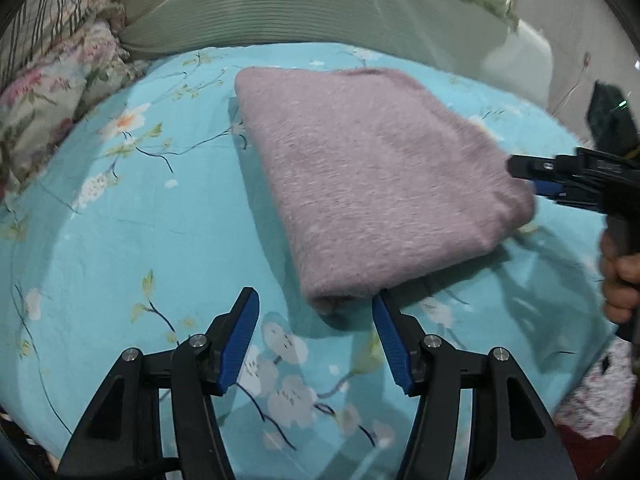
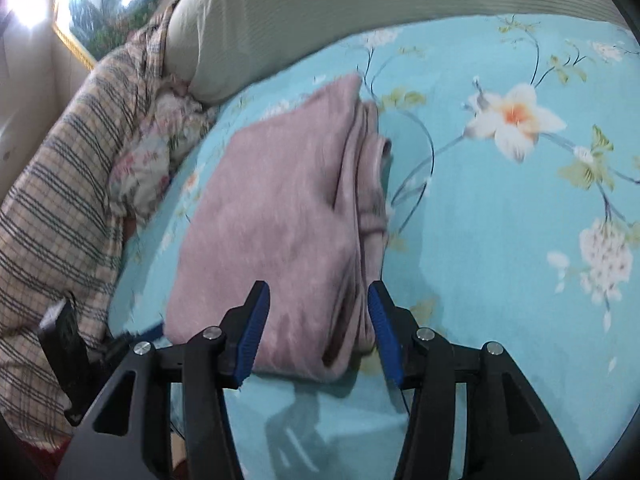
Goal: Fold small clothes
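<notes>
A folded mauve knit garment (image 1: 372, 176) lies on a bed covered by a turquoise floral sheet (image 1: 120, 220). In the left wrist view it sits at the centre of the sheet, its rolled near corner just beyond the fingertips of the left hand-held gripper (image 1: 316, 304). That gripper is released, its blue-padded fingers (image 1: 240, 340) spread wide and holding nothing; the right pad's tip is just beside the garment's near corner, though actual contact cannot be told.

The right hand-held gripper (image 2: 318, 292) is also released, jaws apart. In its own view the garment's near end lies between and just beyond the two blue pads, with stacked folded layers showing along its right edge. In the left wrist view this gripper comes in from the right, its tips at the garment's right edge, and part of the person's hand (image 1: 622, 284) grips its handle.

At the far side of the bed rests a pale green ribbed pillow (image 1: 280, 4). A flowered cushion (image 1: 40, 92) and a plaid cloth (image 2: 52, 208) lie to the left.
</notes>
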Action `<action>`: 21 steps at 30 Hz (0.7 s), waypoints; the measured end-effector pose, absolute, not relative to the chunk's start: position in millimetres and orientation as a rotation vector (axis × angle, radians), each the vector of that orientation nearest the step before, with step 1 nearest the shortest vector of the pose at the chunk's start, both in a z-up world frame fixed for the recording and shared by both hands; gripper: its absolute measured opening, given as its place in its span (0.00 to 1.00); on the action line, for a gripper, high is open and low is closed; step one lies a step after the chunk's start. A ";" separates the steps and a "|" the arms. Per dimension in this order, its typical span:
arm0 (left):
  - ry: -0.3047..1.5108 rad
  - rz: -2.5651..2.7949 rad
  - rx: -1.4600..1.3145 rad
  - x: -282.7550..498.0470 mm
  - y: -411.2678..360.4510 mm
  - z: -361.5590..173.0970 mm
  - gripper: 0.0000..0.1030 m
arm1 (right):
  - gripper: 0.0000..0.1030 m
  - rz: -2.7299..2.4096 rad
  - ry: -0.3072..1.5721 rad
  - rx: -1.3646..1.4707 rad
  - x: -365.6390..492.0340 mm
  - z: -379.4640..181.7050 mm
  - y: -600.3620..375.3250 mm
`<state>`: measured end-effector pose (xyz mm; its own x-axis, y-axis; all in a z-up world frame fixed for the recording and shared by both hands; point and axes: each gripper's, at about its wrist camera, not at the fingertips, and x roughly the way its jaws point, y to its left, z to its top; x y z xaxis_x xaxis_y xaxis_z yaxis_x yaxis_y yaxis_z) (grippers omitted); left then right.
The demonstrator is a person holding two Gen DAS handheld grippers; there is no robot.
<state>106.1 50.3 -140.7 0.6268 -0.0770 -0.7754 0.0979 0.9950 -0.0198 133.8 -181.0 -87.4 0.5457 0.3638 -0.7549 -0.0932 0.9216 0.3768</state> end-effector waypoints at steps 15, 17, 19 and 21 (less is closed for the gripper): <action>0.921 -0.033 -0.103 111.2 58.3 -149.0 0.06 | 0.07 0.199 0.997 0.196 133.7 -108.7 -186.5; 0.940 -0.056 -0.115 111.2 62.9 -148.0 0.06 | 0.16 0.188 1.007 0.229 131.5 -111.2 -190.9; 0.963 -0.096 -0.121 104.7 67.1 -144.2 0.07 | 0.23 0.193 0.998 0.242 128.0 -98.7 -194.2; 0.957 -0.132 -0.121 94.4 75.4 -134.6 0.07 | 0.24 0.210 0.959 0.252 124.4 -83.5 -197.4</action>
